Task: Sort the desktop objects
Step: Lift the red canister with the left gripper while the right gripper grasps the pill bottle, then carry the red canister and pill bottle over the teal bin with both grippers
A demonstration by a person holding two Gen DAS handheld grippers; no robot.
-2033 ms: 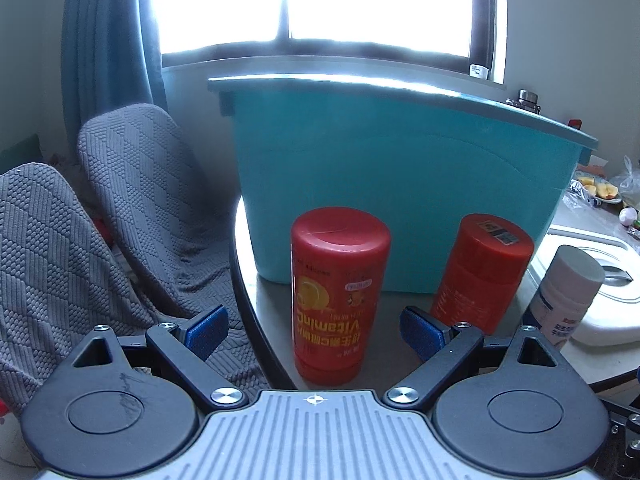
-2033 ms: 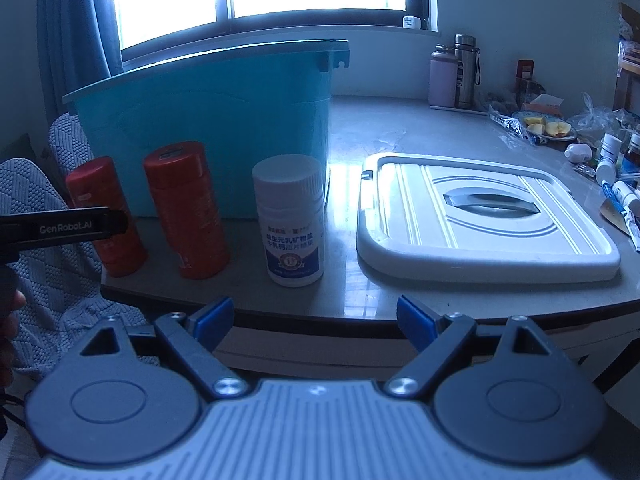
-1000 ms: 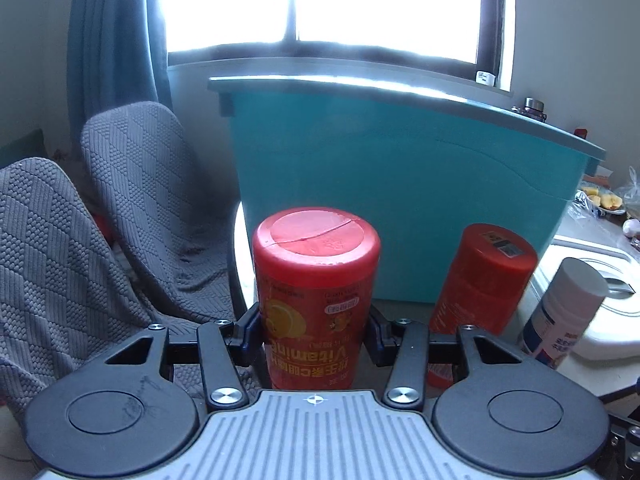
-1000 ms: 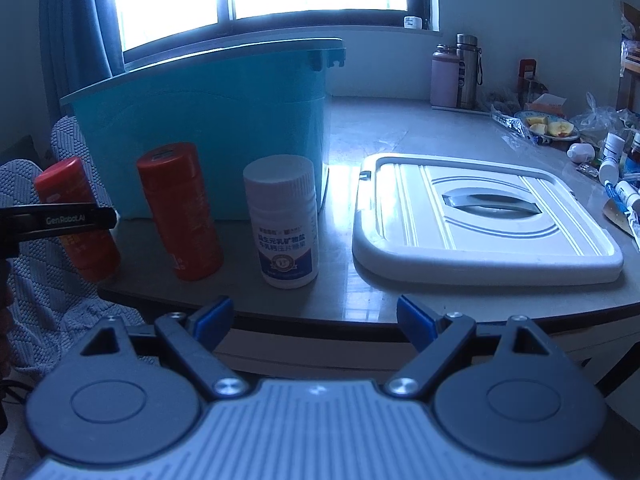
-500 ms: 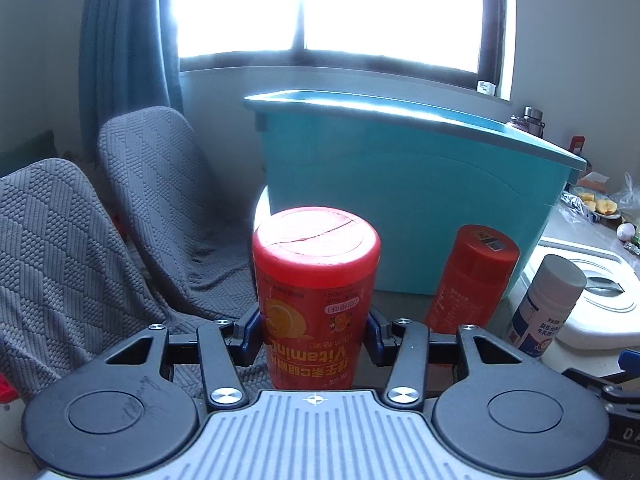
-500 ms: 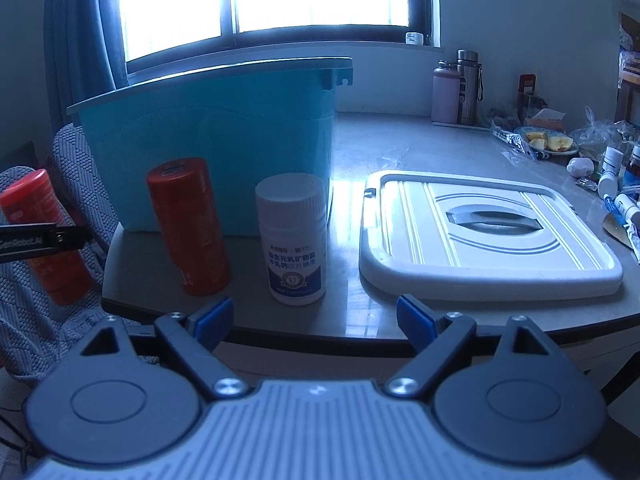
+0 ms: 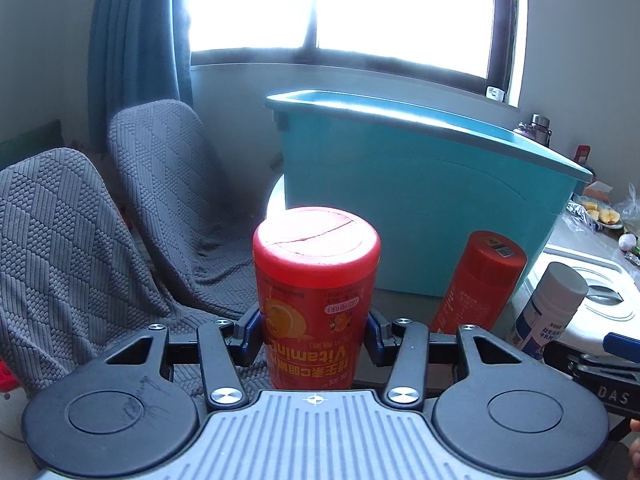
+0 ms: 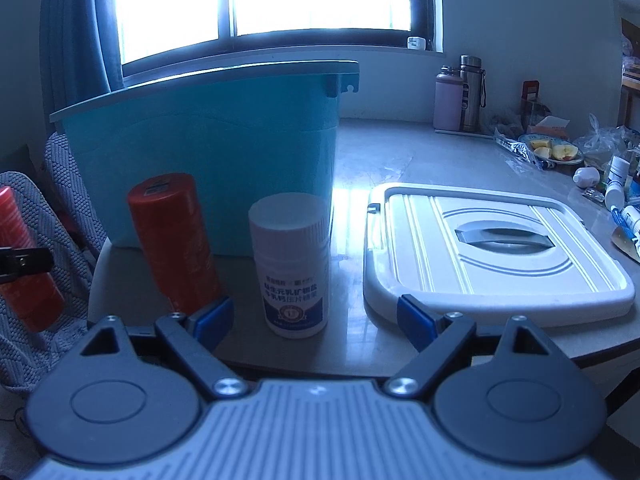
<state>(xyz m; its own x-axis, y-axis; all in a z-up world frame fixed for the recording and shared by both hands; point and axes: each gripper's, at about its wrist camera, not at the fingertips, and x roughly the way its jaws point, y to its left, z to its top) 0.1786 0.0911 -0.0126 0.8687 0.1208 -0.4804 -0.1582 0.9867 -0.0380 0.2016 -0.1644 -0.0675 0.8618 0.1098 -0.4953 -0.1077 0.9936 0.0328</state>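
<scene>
My left gripper [image 7: 314, 338] is shut on a red Vitamin C canister [image 7: 316, 284], held off the table beside its left edge; the canister also shows at the left edge of the right wrist view [image 8: 24, 264]. A second red canister [image 8: 172, 240] and a white pill bottle [image 8: 290, 266] stand on the table in front of a teal storage bin [image 8: 208, 152]. My right gripper [image 8: 316, 316] is open and empty, just in front of the white bottle. In the left wrist view the second canister [image 7: 478, 280], the white bottle [image 7: 550, 308] and the bin [image 7: 420, 208] lie to the right.
The bin's white lid [image 8: 488, 240] lies flat on the table at the right. Flasks [image 8: 460, 94], a plate of fruit [image 8: 554, 152] and small bottles [image 8: 618, 188] crowd the far right. Two grey covered chairs [image 7: 100, 220] stand left of the table.
My left gripper closed on the red Vitamin C canister, lifted it and drew it back and left from the table. My right gripper moved closer to the white bottle.
</scene>
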